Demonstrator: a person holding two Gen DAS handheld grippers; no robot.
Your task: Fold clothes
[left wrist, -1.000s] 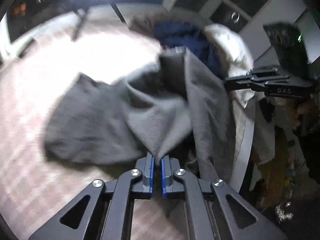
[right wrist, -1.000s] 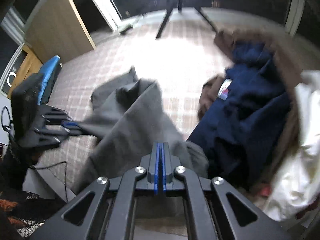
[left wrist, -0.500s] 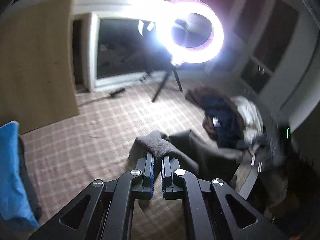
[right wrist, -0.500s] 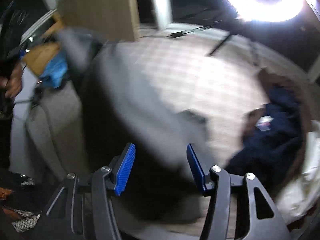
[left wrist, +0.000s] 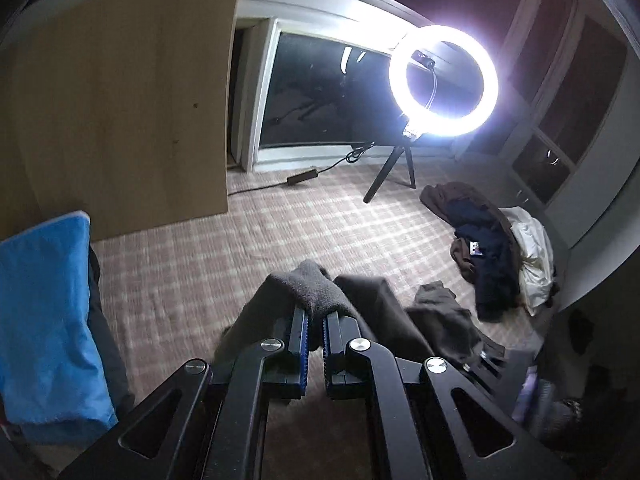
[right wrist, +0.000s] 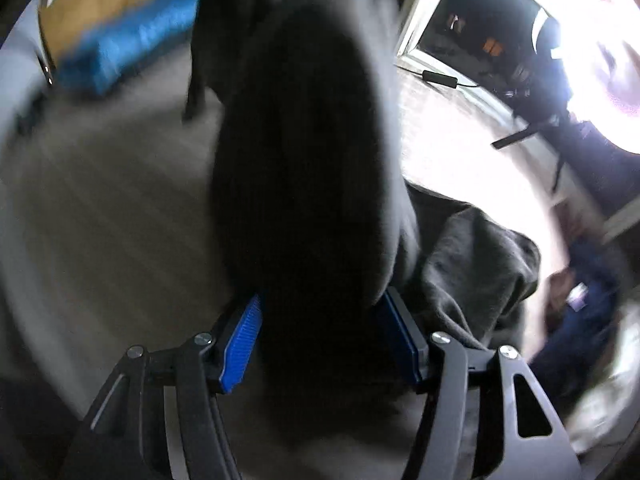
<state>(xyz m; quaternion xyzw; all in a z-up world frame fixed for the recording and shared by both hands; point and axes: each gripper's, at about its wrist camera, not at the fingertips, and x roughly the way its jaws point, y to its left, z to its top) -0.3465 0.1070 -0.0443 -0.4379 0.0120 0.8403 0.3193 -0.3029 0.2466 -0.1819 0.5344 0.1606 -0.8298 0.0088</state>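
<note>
Grey garment [left wrist: 316, 284]: a fold of it is pinched tight in the left claw [left wrist: 315, 326], bunching just over the fingertips and draping down both sides toward the checked bed cover [left wrist: 280, 232]. In the right wrist view the same cloth [right wrist: 304, 168] hangs, blurred, between the pads of the right claw [right wrist: 320, 336], whose jaws stand apart and do not press on it. Farther right lies a pile of clothes [left wrist: 492, 240]. Beyond, a ring light [left wrist: 444, 80] glares.

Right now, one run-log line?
left gripper: shut on grey garment | right gripper: jaws apart, garment between | pile: untouched
</note>
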